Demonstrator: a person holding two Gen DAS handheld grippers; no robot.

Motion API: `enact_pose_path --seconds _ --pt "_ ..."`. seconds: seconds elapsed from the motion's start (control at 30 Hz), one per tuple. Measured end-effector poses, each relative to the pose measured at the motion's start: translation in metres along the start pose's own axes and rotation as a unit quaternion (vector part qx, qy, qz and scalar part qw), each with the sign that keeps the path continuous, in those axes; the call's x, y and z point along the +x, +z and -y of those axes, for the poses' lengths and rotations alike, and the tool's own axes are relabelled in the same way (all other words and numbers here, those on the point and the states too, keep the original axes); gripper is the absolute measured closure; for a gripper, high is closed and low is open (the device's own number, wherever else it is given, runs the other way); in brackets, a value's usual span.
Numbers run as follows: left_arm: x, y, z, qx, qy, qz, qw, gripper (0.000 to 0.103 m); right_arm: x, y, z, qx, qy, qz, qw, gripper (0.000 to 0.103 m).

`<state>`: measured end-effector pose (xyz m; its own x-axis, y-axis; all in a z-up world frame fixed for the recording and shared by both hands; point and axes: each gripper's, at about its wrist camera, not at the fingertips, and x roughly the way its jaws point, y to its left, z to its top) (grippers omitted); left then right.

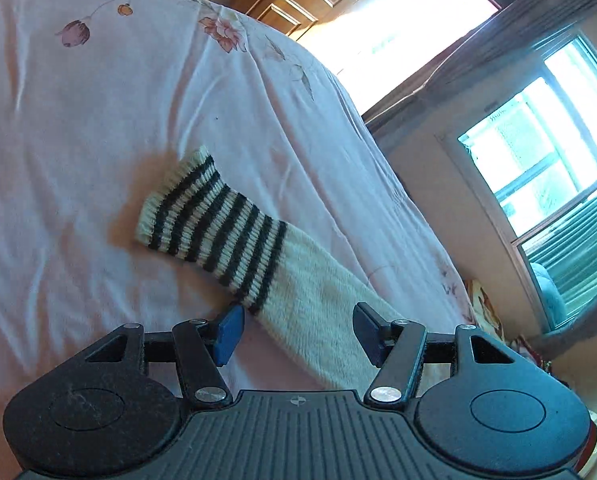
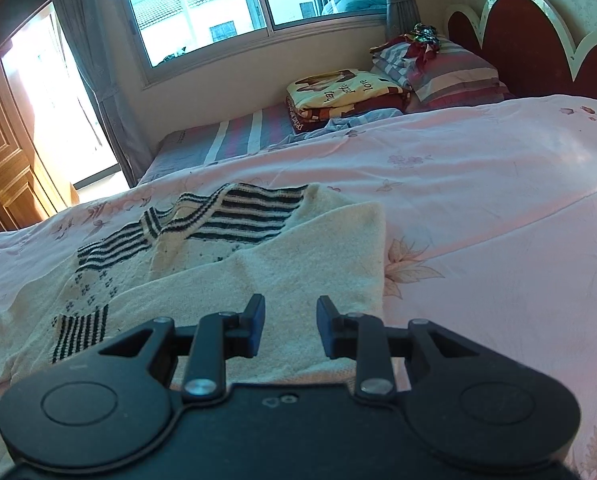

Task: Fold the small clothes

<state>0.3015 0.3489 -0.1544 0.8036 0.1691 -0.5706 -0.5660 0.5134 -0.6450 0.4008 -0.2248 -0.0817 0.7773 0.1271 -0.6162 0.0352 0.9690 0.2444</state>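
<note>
Folding half done: cream sweater (image 2: 266,264) lies lower centre of right view on pink bed (image 2: 478,184). Striped sleeve (image 1: 226,224) stretches mid-frame in left view. Left tongs (image 1: 298,334) spread, straddling sleeve, pinching nothing. Right tongs (image 2: 290,326) parted, empty. Risks: shallow bite slipping off knit; bedsheet caught along with sleeve; folded panel dragged askew.

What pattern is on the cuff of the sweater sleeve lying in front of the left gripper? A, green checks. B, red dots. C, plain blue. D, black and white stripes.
D: in the left wrist view the sleeve lies on the pink bedsheet and its cuff end is banded in black and white stripes, while the rest is plain cream.
</note>
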Motion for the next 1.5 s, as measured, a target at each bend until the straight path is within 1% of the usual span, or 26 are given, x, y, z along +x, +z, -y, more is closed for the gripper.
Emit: enact_pose_path --seconds 0.1,0.13,0.17,0.2,0.27,0.3,0.37,0.43,0.5,0.67,0.7,0.8,0.87,0.97,1.0,1.03,1.07,1.1,1.13,1.2,1.23,1.3,1.33,1.37,1.43,1.5 --pt "0.011 0.006 0.008 0.017 0.001 0.010 0.9998 0.042 0.003 0.000 -0.003 0.010 0.004 -0.004 1.000 0.074" --pt "0.015 0.010 0.013 0.031 -0.004 0.012 0.9995 0.046 0.003 0.000 -0.004 0.011 0.004 -0.004 1.000 0.074" --pt "0.020 0.012 0.020 0.045 -0.019 0.011 0.9988 0.065 0.003 0.000 -0.004 0.012 0.005 -0.004 1.000 0.074" --pt "0.027 0.013 0.031 0.060 -0.037 0.001 0.9975 0.099 0.003 0.000 -0.004 0.013 0.006 -0.004 1.000 0.074" --pt "0.034 0.011 0.066 0.108 -0.082 -0.005 0.9908 0.099 0.004 0.000 -0.004 0.013 0.006 -0.004 1.000 0.074" --pt "0.033 0.005 0.091 0.154 -0.102 -0.003 0.9827 0.099 0.003 0.000 -0.003 0.016 0.007 -0.003 1.000 0.074" --pt "0.031 -0.013 0.132 0.214 -0.136 -0.007 0.9671 0.099 0.003 0.000 -0.001 0.023 0.008 -0.002 1.000 0.074" --pt "0.029 -0.040 0.172 0.259 -0.164 -0.018 0.9517 0.099 0.002 -0.001 0.003 0.029 0.009 -0.003 1.000 0.074" --pt "0.030 -0.070 0.203 0.288 -0.179 -0.033 0.9402 0.099 -0.001 -0.001 0.009 0.036 0.010 -0.001 0.999 0.074" --pt "0.046 -0.139 0.260 0.329 -0.194 -0.092 0.9194 0.099 -0.011 0.000 0.029 0.057 0.011 0.006 0.998 0.073" --pt "0.039 -0.161 0.272 0.346 -0.197 -0.102 0.9116 0.099 -0.013 0.000 0.034 0.062 0.013 0.007 0.998 0.073" --pt "0.037 -0.202 0.299 0.401 -0.198 -0.116 0.8868 0.099 -0.018 -0.003 0.046 0.072 0.018 0.006 0.997 0.073" --pt "0.036 -0.221 0.311 0.430 -0.191 -0.121 0.8741 0.099 -0.020 -0.004 0.051 0.078 0.023 0.003 0.997 0.072" --pt "0.036 -0.246 0.319 0.461 -0.179 -0.163 0.8538 0.099 -0.021 -0.008 0.057 0.087 0.034 -0.003 0.996 0.071" --pt "0.031 -0.255 0.315 0.477 -0.175 -0.169 0.8446 0.098 -0.021 -0.009 0.058 0.094 0.042 -0.006 0.995 0.070" --pt "0.022 -0.265 0.312 0.494 -0.172 -0.158 0.8377 0.078 -0.021 -0.010 0.059 0.099 0.049 -0.009 0.994 0.069" --pt "0.019 -0.268 0.312 0.502 -0.185 -0.153 0.8310 0.059 -0.020 -0.010 0.058 0.104 0.057 -0.011 0.993 0.068" --pt "0.009 -0.267 0.310 0.501 -0.201 -0.149 0.8285 0.019 -0.018 -0.011 0.057 0.109 0.068 -0.013 0.992 0.066" --pt "-0.002 -0.265 0.307 0.498 -0.209 -0.136 0.8309 0.012 -0.017 -0.011 0.054 0.110 0.074 -0.014 0.991 0.065" --pt "-0.021 -0.258 0.299 0.504 -0.212 -0.110 0.8304 0.012 -0.014 -0.011 0.044 0.102 0.084 -0.018 0.991 0.065" --pt "-0.030 -0.250 0.291 0.501 -0.210 -0.102 0.8335 0.012 -0.012 -0.011 0.038 0.098 0.091 -0.020 0.991 0.065" --pt "-0.043 -0.227 0.269 0.480 -0.209 -0.094 0.8469 0.012 -0.010 -0.011 0.023 0.082 0.109 -0.026 0.990 0.065" --pt "-0.045 -0.214 0.257 0.471 -0.195 -0.089 0.8556 0.012 -0.008 -0.010 0.014 0.068 0.116 -0.027 0.991 0.065" --pt "-0.043 -0.202 0.244 0.465 -0.171 -0.081 0.8651 0.013 -0.007 -0.010 0.005 0.052 0.120 -0.027 0.991 0.065" --pt "-0.042 -0.182 0.219 0.454 -0.130 -0.073 0.8787 0.027 -0.003 -0.011 -0.019 0.014 0.129 -0.028 0.991 0.065" --pt "-0.032 -0.162 0.196 0.433 -0.091 -0.081 0.8932 0.027 0.001 -0.013 -0.043 -0.025 0.129 -0.028 0.991 0.065"
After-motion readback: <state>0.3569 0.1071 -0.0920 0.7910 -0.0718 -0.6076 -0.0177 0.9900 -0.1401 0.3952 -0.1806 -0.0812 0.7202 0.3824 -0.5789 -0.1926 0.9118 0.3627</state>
